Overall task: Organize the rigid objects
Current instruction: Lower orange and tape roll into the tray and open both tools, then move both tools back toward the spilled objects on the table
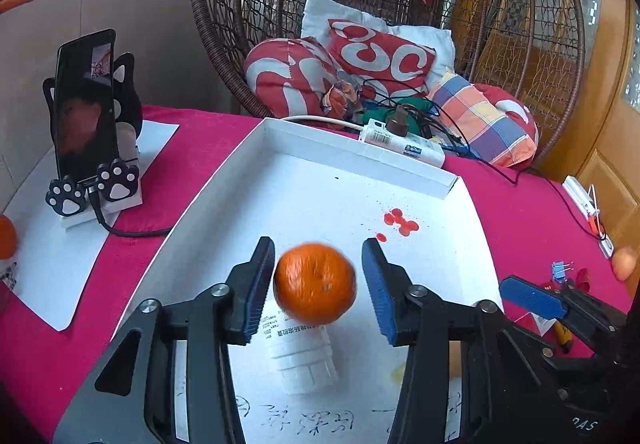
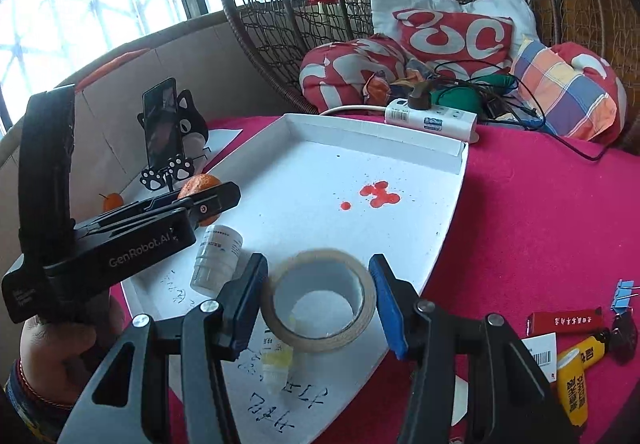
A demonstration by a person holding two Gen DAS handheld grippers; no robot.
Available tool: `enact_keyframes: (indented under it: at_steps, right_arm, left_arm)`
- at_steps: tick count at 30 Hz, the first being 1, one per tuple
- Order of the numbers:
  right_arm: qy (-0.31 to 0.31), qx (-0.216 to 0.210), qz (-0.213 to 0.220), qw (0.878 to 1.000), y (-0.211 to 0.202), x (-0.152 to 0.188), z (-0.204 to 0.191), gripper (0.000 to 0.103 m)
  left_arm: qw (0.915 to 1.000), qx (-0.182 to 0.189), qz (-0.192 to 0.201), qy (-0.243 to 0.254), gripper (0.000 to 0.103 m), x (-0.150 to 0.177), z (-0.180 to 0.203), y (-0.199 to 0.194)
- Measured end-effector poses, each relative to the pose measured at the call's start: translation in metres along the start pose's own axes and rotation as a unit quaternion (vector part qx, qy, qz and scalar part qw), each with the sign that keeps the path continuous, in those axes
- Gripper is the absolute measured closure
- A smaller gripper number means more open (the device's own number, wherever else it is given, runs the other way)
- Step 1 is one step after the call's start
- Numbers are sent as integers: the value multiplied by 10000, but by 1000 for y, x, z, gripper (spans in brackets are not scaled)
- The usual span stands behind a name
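Observation:
An orange (image 1: pixel 315 283), blurred, sits between the jaws of my left gripper (image 1: pixel 318 284) over the white tray (image 1: pixel 360 188). A gap shows on its right side, so the jaws are open. A white bottle (image 1: pixel 304 360) lies in the tray below it. My right gripper (image 2: pixel 318 290) is shut on a beige tape roll (image 2: pixel 320 328), whose rim meets both pads above the tray's (image 2: pixel 320 164) near end. Under the roll lies a small dropper bottle (image 2: pixel 276 364). The right wrist view also shows my left gripper (image 2: pixel 224 200) side-on with the orange (image 2: pixel 200 184), held by a hand (image 2: pixel 56 348).
A phone on a cat stand (image 1: pixel 88 124) and a second orange (image 2: pixel 112 201) sit left of the tray. A power strip (image 2: pixel 432 118) with cables lies behind it. Lighters (image 2: pixel 566 318) and blue binder clips (image 2: pixel 624 290) lie on the red cloth at right. A wicker chair with cushions stands behind.

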State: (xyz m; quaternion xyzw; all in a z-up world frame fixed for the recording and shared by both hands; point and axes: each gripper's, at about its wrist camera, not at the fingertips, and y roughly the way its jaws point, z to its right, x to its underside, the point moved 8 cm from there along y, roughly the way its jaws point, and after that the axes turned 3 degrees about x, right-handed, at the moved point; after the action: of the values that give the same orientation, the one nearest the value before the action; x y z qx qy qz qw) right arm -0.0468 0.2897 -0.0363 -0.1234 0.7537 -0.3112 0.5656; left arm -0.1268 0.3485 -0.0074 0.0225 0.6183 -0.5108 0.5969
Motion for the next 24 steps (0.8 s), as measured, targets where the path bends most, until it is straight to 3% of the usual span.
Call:
enact_keyframes:
  at_steps: [1, 2, 4, 6, 7, 8, 17, 24]
  right_arm:
    - [-3, 54, 47, 10000, -2, -2, 1, 35]
    - [0, 101, 115, 9999, -5, -4, 1, 20]
    - [3, 196, 301, 9994, -14, -7, 3, 18]
    - [-60, 291, 447, 9986, -23, -10, 4, 17]
    - [-78, 345, 529, 9980, -27, -12, 5, 12]
    - [-82, 404, 615, 9973, -33, -13, 7, 0]
    - [286, 741, 1290, 9885, -92, -21, 44, 0]
    - [1083, 1177, 1873, 9692, -147, -24, 107, 0]
  left_arm:
    - [10000, 17, 45, -21, 24, -1, 0, -2]
    - [9999, 45, 85, -39, 11, -2, 0, -4]
    - [9999, -27, 138, -3, 1, -3, 0, -9]
    - [9997, -139, 199, 46, 0, -4, 1, -13]
    - [9995, -195, 216, 73, 0, -4, 1, -16]
    - [9994, -215, 240, 85, 0, -4, 2, -18]
    - [9990, -11, 454, 49, 0, -9, 14, -45]
    - [9970, 472, 325, 521, 0, -1, 60, -47]
